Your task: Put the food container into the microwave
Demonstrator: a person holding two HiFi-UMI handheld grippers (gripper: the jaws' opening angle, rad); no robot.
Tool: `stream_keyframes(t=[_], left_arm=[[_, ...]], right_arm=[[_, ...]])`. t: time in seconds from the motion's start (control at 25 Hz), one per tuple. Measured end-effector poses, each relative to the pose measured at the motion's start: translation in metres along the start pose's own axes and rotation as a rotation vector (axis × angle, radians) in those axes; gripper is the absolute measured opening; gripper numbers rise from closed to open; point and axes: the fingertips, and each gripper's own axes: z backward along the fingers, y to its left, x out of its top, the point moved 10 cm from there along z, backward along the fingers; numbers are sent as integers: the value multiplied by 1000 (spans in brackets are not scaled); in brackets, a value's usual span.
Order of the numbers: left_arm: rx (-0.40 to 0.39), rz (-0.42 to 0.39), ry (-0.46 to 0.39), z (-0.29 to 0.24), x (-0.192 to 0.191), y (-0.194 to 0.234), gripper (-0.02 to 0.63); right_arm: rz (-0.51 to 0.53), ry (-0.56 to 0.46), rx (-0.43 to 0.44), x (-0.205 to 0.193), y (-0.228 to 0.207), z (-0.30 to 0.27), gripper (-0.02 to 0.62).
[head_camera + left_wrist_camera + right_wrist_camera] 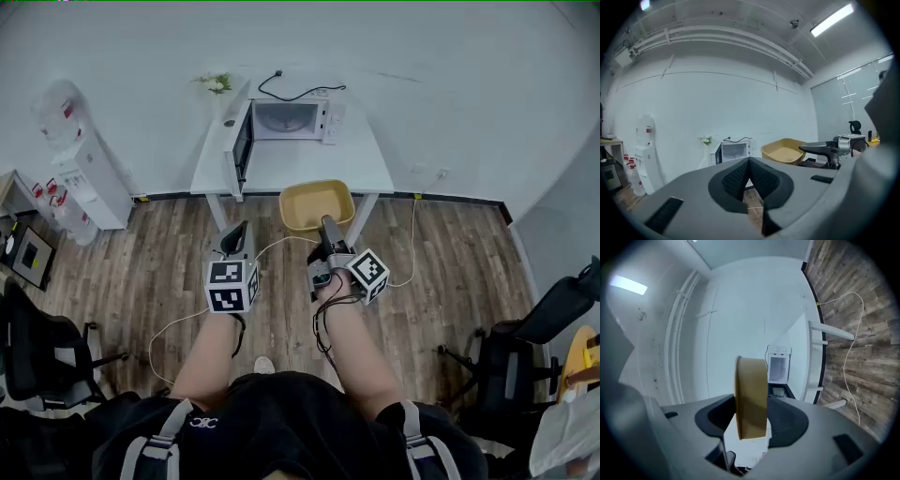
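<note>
A shallow tan food container [317, 204] hangs in front of the white table [281, 169], held by its near rim in my shut right gripper [327, 225]. In the right gripper view the container [751, 397] shows edge-on between the jaws. The white microwave [291, 119] stands on the table with its door [241, 142] swung open to the left; its cavity looks empty. My left gripper [239, 230] hovers left of the container over the wood floor, its pads [740, 176] pressed together with nothing between them. The left gripper view also shows the microwave [733, 151] and the container [785, 151].
A water dispenser [82, 155] stands against the wall at left. A small flower pot [217, 83] sits at the table's back left corner. Office chairs stand at left [37, 347] and right [539, 328]. A white cable [412, 253] trails over the floor.
</note>
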Motion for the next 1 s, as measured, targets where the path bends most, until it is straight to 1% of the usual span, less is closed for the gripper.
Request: stream_keyframes(t=[0.16,0.36,0.64,0.88,1.0], left_arm=[[-6,8,10,-6,-5,7,2],[-23,12,6,-27,-6,27,2],[-57,11,-4,-62,-4,66,2],[-86,6,-5,-90,-5,100,2],[-99,15,1,-104,-7,112,2]], right_arm=[[2,-1,5,-4,-1,-8,213],[9,-12,-11,-9,-9,-33,215],[4,-39,9,-24,-13,-80,216],[22,-83,21,-36,-22,-112,218],[6,-93,26,-42,-24,-126,218]])
